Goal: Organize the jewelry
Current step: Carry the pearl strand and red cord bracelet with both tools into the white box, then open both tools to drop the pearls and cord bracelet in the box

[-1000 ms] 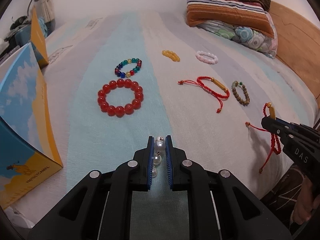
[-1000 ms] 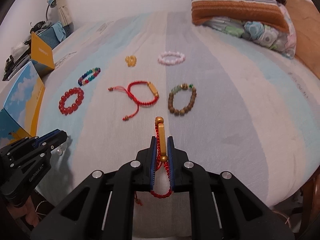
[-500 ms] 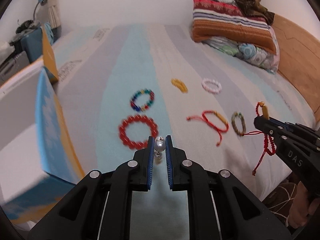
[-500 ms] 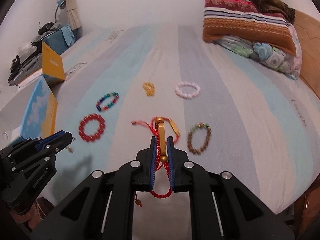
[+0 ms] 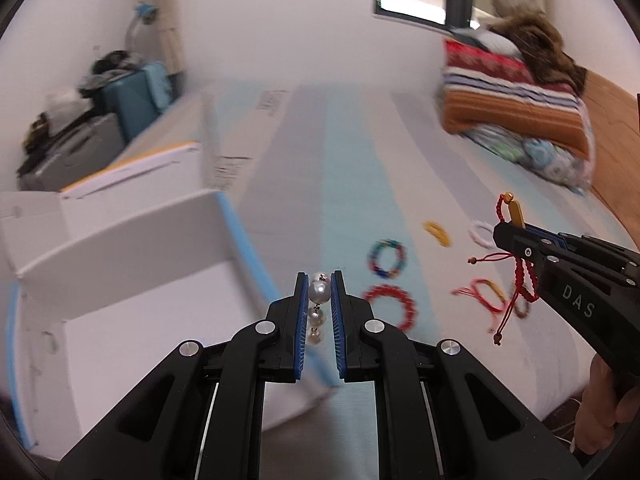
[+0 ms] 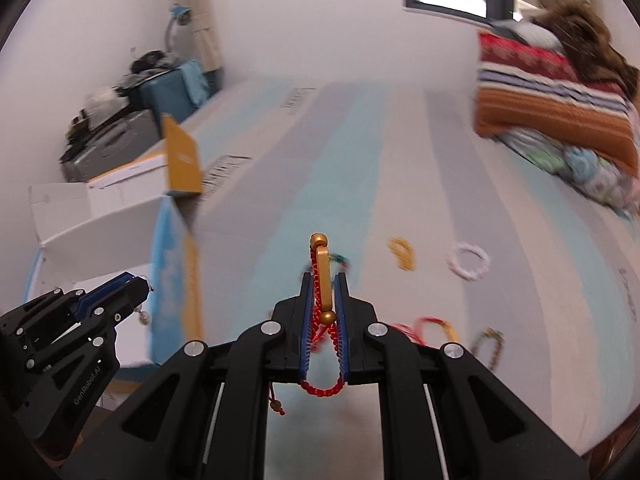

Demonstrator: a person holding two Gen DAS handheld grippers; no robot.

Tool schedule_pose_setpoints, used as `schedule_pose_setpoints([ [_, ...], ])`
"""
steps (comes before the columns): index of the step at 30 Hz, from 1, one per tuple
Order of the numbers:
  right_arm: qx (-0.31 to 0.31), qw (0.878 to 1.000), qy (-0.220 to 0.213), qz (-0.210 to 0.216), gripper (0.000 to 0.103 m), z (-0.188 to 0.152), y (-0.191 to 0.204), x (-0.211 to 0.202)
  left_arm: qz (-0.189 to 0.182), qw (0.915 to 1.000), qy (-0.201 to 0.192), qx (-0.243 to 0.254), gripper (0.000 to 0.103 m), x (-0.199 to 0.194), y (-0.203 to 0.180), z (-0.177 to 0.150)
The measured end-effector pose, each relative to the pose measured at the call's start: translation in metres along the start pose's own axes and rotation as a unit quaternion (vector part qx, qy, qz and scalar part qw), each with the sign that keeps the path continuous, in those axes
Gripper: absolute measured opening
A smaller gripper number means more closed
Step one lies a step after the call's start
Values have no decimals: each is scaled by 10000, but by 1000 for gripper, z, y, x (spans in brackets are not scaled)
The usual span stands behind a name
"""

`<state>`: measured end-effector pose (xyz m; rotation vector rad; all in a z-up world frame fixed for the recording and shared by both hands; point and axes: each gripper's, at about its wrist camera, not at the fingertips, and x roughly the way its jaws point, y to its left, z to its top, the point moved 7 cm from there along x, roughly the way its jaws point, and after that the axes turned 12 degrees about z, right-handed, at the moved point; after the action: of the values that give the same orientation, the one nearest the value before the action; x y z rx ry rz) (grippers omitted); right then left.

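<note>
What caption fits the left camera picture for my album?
Left gripper pinching a pearl strand beside the open box; right gripper holding a red cord bracelet.

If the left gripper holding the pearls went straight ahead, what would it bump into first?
Probably nothing soon: the left gripper with its pearl string points along the striped bedsheet, just right of the open white box. Depth is unclear.

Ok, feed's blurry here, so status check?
Left gripper shut on pearl strand. Right gripper shut on red cord bracelet. Both held above the bed. Open box near left, path unobstructed.
</note>
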<state>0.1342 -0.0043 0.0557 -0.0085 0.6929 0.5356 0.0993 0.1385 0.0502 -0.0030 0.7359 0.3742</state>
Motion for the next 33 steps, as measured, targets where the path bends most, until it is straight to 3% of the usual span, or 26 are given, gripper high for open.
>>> schedule_pose_setpoints([
  [9, -560, 9955, 109, 754, 10, 4, 110, 34, 674, 9962, 92, -548, 11, -7, 99, -16],
  [17, -837, 9890, 529, 1101, 10, -17, 175, 74, 1100, 9886, 406, -945, 11, 0, 167, -54],
  [25, -801, 9853, 1124, 1008, 10, -44, 186, 114, 1196, 9821, 785, -1223, 11, 14, 204, -87],
  [33, -795, 9854, 1205, 899, 11, -50, 185, 127, 1205, 9803, 921, -1267, 11, 28, 206, -94],
])
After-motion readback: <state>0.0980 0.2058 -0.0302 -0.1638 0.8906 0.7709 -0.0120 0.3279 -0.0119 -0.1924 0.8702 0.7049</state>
